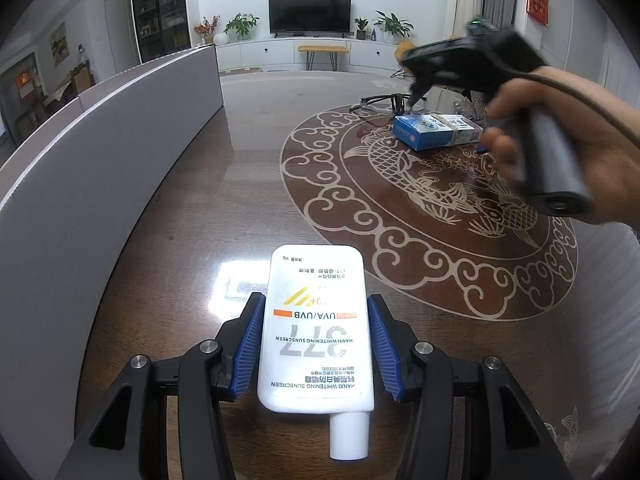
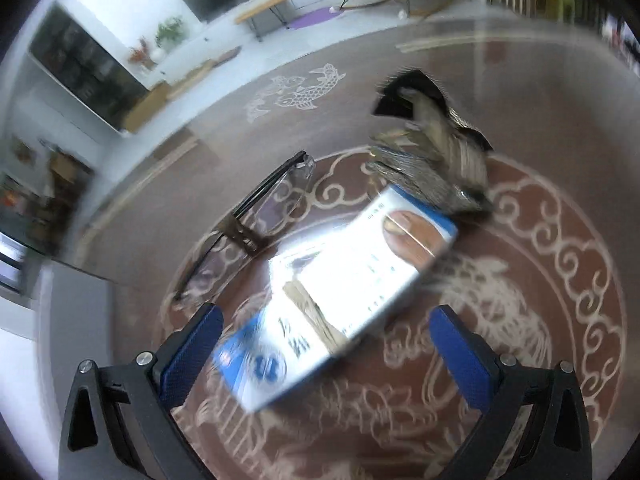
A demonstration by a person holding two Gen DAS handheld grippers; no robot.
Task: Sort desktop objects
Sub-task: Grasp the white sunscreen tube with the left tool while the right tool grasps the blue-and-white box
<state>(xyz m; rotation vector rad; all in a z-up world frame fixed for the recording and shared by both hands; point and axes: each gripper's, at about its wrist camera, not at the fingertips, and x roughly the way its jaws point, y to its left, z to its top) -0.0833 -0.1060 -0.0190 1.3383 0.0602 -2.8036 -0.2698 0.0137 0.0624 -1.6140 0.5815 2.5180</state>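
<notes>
In the left wrist view my left gripper [image 1: 316, 344] is shut on a white sunscreen tube [image 1: 316, 320], its blue pads [image 1: 250, 344] pressed against both sides and the cap toward the camera. A hand holds my right gripper [image 1: 416, 94] at the upper right, above black-rimmed glasses [image 1: 384, 102] and a blue and white box [image 1: 436, 130]. The right wrist view is blurred. There my right gripper [image 2: 324, 320] is open over the box [image 2: 340, 288], its pads well apart from it. The glasses [image 2: 256, 208] lie to the left of the box.
A dark wooden table [image 1: 200, 200] has a round fish inlay. A grey board [image 1: 100, 160] stands along its left side. A grey and black folded bundle [image 2: 432, 160] lies just beyond the box. A small blue item [image 1: 482, 149] sits next to the box.
</notes>
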